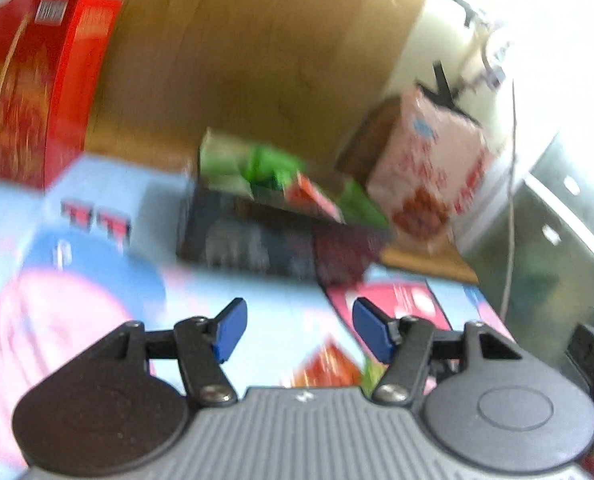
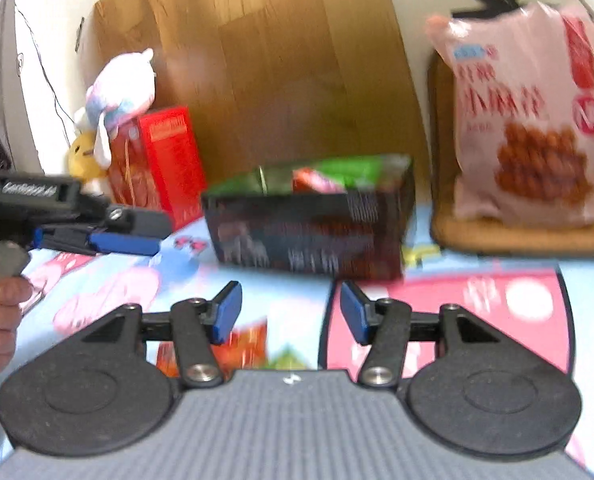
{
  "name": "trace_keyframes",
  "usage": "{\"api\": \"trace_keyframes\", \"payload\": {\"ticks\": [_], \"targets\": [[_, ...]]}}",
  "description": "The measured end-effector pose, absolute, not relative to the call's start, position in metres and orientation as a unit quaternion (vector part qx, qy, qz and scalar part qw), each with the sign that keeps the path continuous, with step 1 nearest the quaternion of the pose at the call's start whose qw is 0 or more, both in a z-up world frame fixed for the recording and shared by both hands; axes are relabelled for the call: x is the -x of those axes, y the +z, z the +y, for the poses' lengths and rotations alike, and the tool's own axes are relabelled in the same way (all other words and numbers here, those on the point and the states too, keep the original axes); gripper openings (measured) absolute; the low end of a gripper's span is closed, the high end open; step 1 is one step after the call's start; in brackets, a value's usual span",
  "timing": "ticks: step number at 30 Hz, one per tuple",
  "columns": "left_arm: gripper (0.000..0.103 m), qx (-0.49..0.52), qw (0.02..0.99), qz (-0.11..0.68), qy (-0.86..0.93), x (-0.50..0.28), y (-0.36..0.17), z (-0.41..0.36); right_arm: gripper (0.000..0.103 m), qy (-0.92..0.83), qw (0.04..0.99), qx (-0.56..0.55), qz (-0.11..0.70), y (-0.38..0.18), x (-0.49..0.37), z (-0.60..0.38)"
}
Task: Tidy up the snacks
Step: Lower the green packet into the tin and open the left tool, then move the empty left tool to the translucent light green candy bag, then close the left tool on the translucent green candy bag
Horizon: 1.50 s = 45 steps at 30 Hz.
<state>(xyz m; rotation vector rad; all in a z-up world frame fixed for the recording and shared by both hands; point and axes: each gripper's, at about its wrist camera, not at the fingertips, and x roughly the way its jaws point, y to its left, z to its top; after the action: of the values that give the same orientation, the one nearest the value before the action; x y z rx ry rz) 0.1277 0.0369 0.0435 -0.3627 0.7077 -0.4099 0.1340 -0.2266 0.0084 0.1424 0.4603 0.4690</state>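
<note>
Behind both empty tools stands the black basket (image 2: 309, 236), on a cartoon-printed cloth (image 2: 289, 304), already with green and red packets inside. I see my left hand-held gripper (image 1: 299, 330) spread and holding nothing; my right hand-held gripper (image 2: 291, 312) is spread too. A pink snack bag (image 2: 537, 120) leans upright to the right of the basket, on a brown mat (image 2: 517, 236); a red box (image 2: 165, 160) stands to the left of the basket. I judge the next pick is the pink bag: I should close on its upper edge, not on its puffy middle. Both tools point level toward the basket, low over the cloth.
</note>
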Motion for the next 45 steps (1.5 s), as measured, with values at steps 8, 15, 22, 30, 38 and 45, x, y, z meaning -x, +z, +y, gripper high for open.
{"api": "trace_keyframes", "payload": {"ticks": [8,15,22,30,38,45], "targets": [[0.056,0.183,0.861,0.402,-0.254,-0.083,0.006,0.016,0.056,0.221,0.921,-0.112,0.300,-0.008,-0.125,-0.236],[0.051,0.192,0.870,0.392,-0.229,-0.061,0.001,0.037,0.047,0.287,0.904,-0.092,0.303,-0.009,-0.082,-0.196],[0.053,0.215,0.877,0.380,-0.200,-0.046,0.001,0.070,0.054,0.351,0.884,-0.058,0.303,-0.007,-0.052,-0.168],[0.061,0.234,0.873,0.370,-0.216,-0.026,0.003,0.084,0.078,0.358,0.892,0.036,0.276,-0.002,-0.044,-0.150],[0.047,0.217,0.865,0.386,-0.235,-0.029,-0.004,0.060,0.075,0.344,0.895,0.099,0.266,-0.014,-0.042,-0.127],[0.038,0.212,0.873,0.377,-0.227,-0.028,-0.001,0.058,0.065,0.341,0.900,0.095,0.255,-0.014,-0.042,-0.124]]}}
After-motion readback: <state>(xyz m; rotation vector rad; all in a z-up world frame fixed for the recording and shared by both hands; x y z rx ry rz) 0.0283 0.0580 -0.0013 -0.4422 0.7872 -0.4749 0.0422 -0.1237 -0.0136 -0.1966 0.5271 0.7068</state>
